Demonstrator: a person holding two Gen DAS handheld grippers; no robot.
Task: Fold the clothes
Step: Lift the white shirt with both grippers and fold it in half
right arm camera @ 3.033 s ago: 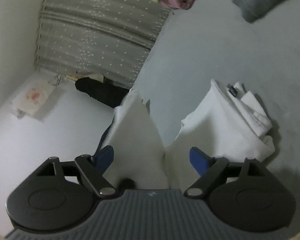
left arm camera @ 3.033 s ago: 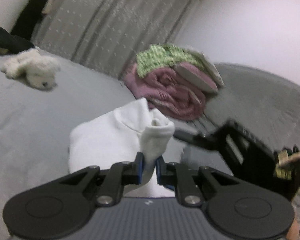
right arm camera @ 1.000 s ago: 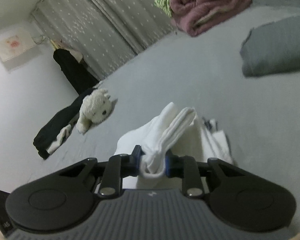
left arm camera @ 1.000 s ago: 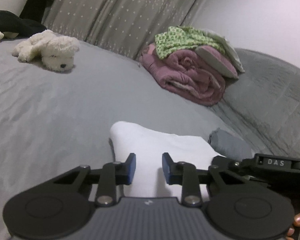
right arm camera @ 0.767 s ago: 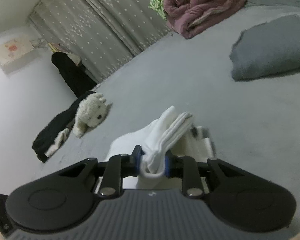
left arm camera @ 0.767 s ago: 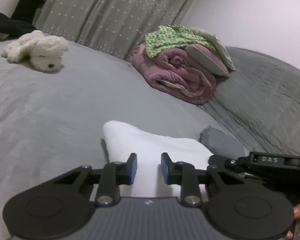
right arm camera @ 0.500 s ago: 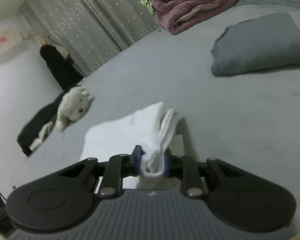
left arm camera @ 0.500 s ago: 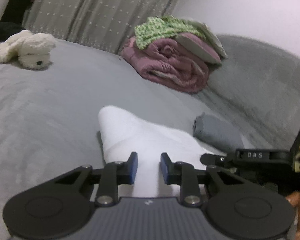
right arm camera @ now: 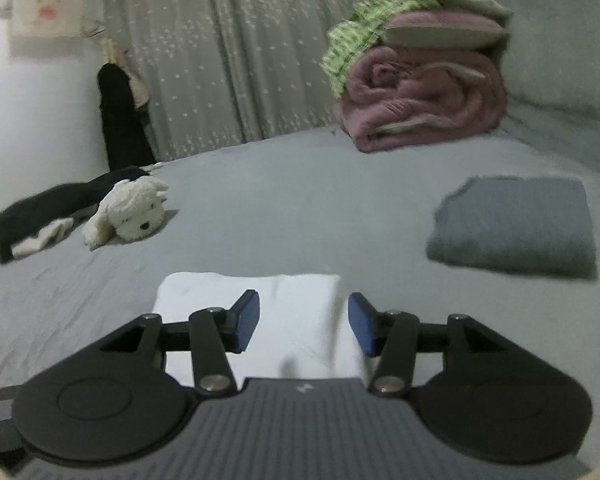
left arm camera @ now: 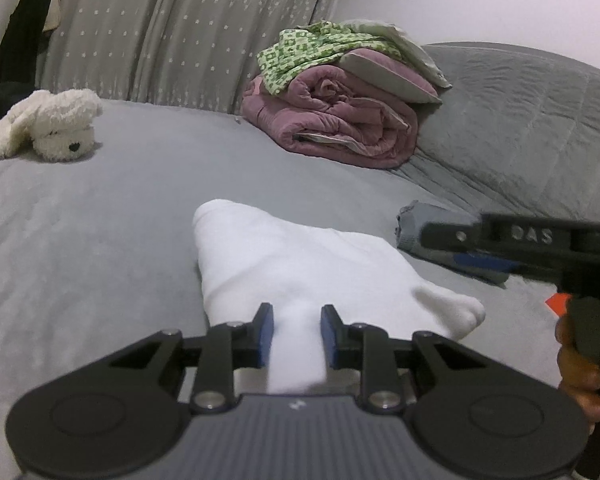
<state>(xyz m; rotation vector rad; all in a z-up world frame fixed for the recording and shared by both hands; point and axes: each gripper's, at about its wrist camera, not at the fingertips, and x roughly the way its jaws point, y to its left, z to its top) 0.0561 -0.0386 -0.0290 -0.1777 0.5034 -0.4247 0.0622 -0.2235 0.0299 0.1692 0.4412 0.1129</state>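
Reading "DAS" on the right gripper (right arm camera: 303, 322), seen off to the left gripper's (left arm camera: 296, 330) right. Left gripper's pads pinch a white garment (left arm camera: 300, 264) lying on the grey bed (left arm camera: 100, 208) just ahead. Right jaws opening, spread over same garment w/o pressing it.

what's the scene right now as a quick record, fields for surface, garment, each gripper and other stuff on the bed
surface: grey bed
garment: white garment, folded, lying flat on the bed
left gripper: shut on a pinched ridge of the white garment
right gripper: jaws opening, garment below them, pads clear of it
folded already: grey folded cloth
other: white plush dog, pink rolled blanket
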